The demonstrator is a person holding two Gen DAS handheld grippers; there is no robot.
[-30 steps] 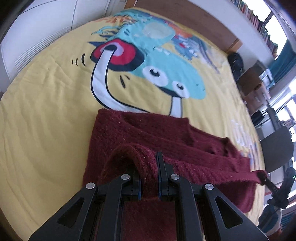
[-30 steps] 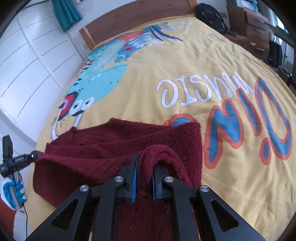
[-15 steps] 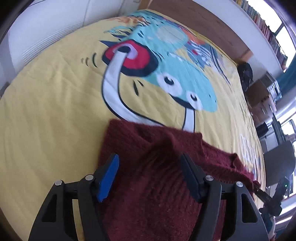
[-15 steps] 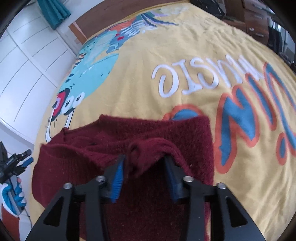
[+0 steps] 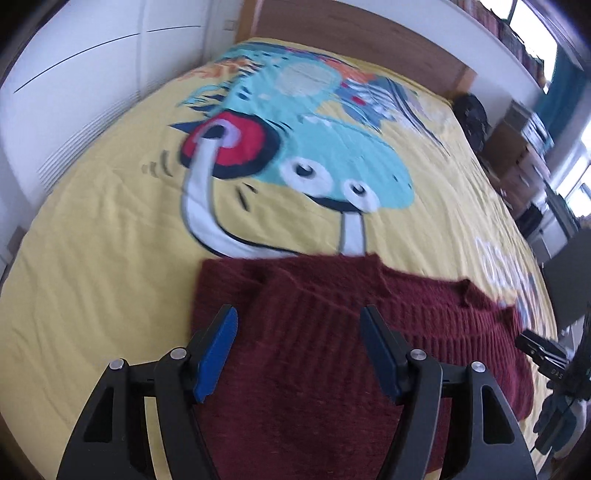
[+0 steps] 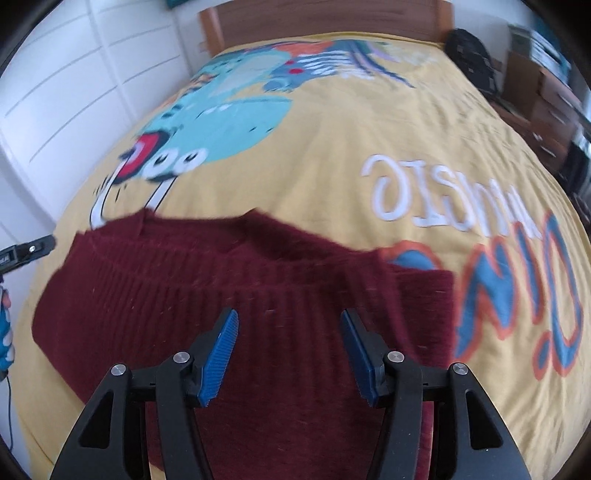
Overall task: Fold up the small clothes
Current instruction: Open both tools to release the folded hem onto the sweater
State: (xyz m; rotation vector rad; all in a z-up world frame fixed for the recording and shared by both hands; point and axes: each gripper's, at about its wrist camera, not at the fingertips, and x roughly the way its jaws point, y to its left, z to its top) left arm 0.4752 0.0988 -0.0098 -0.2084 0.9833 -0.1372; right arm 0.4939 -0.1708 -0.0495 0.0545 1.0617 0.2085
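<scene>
A dark red knitted sweater (image 5: 332, 332) lies folded over on the yellow printed bedspread (image 5: 92, 240). It also shows in the right wrist view (image 6: 221, 288). My left gripper (image 5: 299, 332) is open and empty, hovering just above the sweater's left part. My right gripper (image 6: 290, 332) is open and empty, above the sweater's right part. The tip of the right gripper shows at the far right of the left wrist view (image 5: 539, 350), and the left gripper's tip at the far left of the right wrist view (image 6: 26, 253).
The bedspread (image 6: 332, 147) has a blue cartoon figure (image 5: 332, 158) and lettering (image 6: 436, 188). White cupboards (image 5: 74, 74) stand to the left, a wooden headboard (image 6: 332, 18) at the far end, dark furniture (image 6: 546, 96) and a chair (image 5: 569, 280) to the right.
Both grippers opened and let go of the sweater folds they were pinching. The cloth dropped flat onto the sweater, and both grippers lifted back slightly.
</scene>
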